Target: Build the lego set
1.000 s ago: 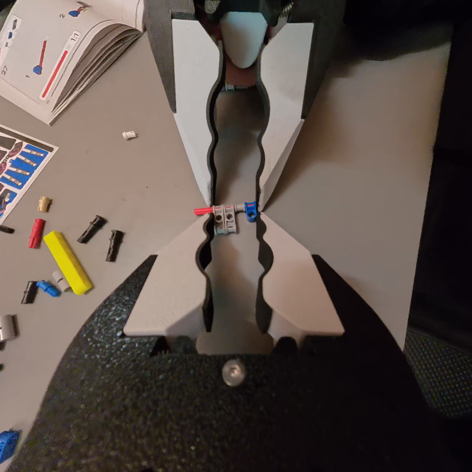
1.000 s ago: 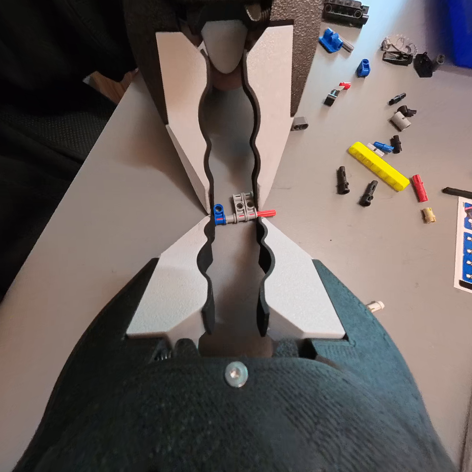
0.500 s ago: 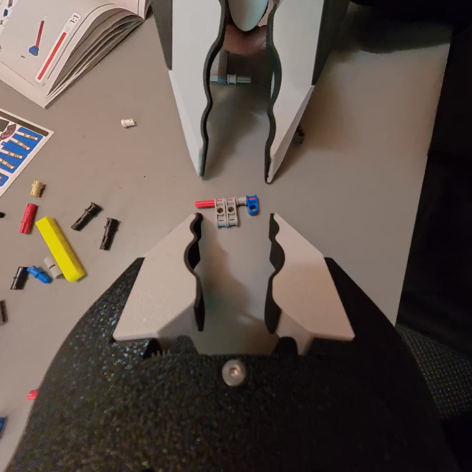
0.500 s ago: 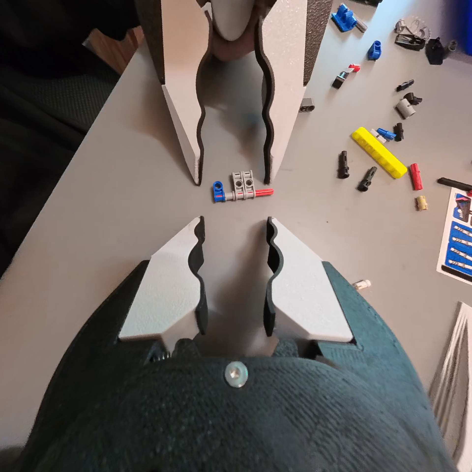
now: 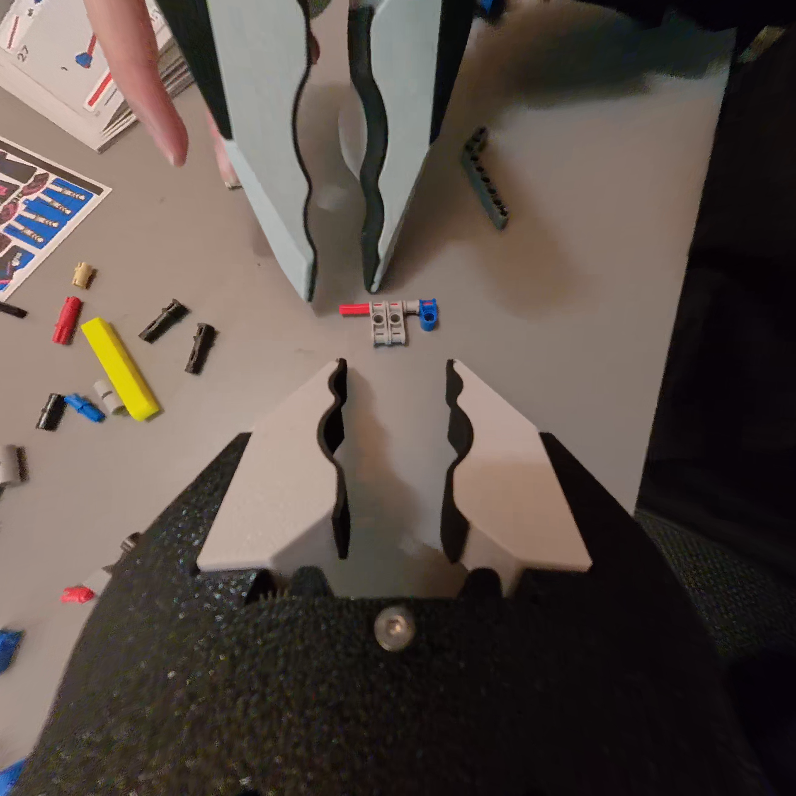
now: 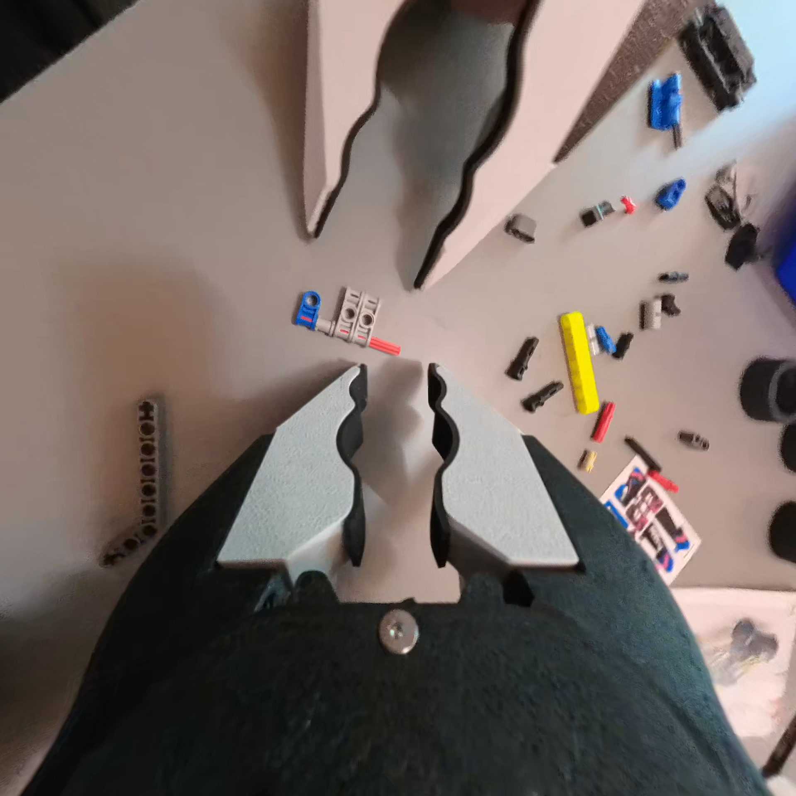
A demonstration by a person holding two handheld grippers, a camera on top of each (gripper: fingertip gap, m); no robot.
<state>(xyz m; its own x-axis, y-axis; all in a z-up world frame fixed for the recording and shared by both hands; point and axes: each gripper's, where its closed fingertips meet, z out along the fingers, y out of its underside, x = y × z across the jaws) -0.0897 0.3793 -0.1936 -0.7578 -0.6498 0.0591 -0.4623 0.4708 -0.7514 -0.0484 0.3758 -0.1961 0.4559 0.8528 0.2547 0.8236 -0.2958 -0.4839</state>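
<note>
A small lego assembly (image 5: 390, 321) lies flat on the grey table (image 5: 538, 344): two grey connectors on a red axle, with a blue connector at one end. It also shows in the right wrist view (image 6: 351, 323). My left gripper (image 5: 396, 364) is open and empty, its tips just short of the assembly. My right gripper (image 6: 396, 367) is open with a narrower gap, empty, and close to the red axle end. Each gripper shows opposite in the other's view: the right gripper (image 5: 340, 293) and the left gripper (image 6: 364, 258).
A long grey beam (image 5: 484, 178) lies near the table's edge, also seen in the right wrist view (image 6: 146, 478). A yellow beam (image 5: 118, 368), black pins (image 5: 163, 321), a red pin (image 5: 66, 320), a sticker sheet (image 5: 38, 211) and an instruction booklet (image 5: 64, 64) lie to one side. A person's finger (image 5: 146, 86) hangs over the booklet.
Both grippers let go of the assembly, which now lies on the table, and drew back. The right gripper has since turned and narrowed its gap. A finger has come into the left view.
</note>
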